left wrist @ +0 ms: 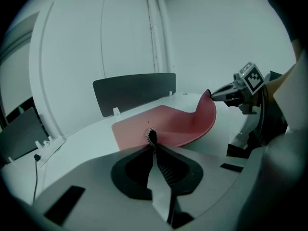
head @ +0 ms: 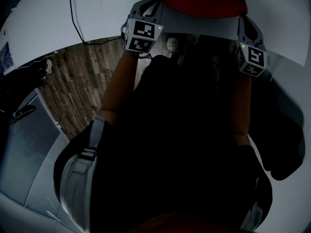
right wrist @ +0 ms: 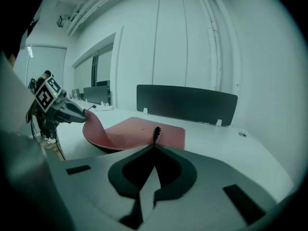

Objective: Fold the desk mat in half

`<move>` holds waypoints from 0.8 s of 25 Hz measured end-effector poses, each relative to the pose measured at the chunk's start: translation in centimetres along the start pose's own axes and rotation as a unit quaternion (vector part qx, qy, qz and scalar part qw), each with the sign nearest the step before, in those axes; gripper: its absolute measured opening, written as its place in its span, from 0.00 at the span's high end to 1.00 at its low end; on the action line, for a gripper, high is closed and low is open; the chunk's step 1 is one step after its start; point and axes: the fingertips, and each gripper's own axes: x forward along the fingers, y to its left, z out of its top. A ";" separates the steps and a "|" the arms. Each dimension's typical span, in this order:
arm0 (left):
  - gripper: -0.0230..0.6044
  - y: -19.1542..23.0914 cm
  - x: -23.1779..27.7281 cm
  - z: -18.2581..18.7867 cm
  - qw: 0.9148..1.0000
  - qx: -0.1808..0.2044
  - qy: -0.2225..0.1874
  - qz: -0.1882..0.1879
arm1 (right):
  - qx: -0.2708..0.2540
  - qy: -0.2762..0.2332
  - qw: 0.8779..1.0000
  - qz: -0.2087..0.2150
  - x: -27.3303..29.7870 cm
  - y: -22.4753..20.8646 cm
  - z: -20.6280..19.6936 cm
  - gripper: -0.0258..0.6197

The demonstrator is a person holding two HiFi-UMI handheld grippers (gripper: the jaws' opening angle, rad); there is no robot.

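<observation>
the red desk mat [left wrist: 166, 123] is lying on the white worktop [right wrist: 240, 146], its far part resting flat while its near edge is being held up off the surface. the left tool [left wrist: 151, 137] is pinching that near edge on the left side, its jaws pressed together on the thin sheet with nothing else between them. the right tool [right wrist: 156, 134] is gripping the same edge on the right side, its jaws likewise closed tight on the mat. in each gripper view the end held by the other tool is curling upward like a scoop, so the near part of the mat is sagging in a shallow curve between the two grips. a dark divider panel [right wrist: 186, 103] is standing upright along the far side of the worktop, beyond the mat and apart from it. in the head view the mat is showing just past the two marker cubes, and a wooden floor [head: 80, 81] is showing on the left.
</observation>
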 end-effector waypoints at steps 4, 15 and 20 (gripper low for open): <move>0.91 1.3 1.0 1.2 1.000 0.003 0.000 0.009 | 0.008 -0.012 1.000 -0.004 1.3 -1.2 1.2 0.92; 0.93 4.0 4.6 3.5 0.998 0.006 0.034 0.045 | 0.001 0.015 0.999 0.038 4.9 -4.8 0.7 0.92; 0.93 2.7 5.8 3.1 0.998 0.003 0.049 0.040 | -0.005 0.012 0.997 0.073 6.3 -4.5 0.9 0.92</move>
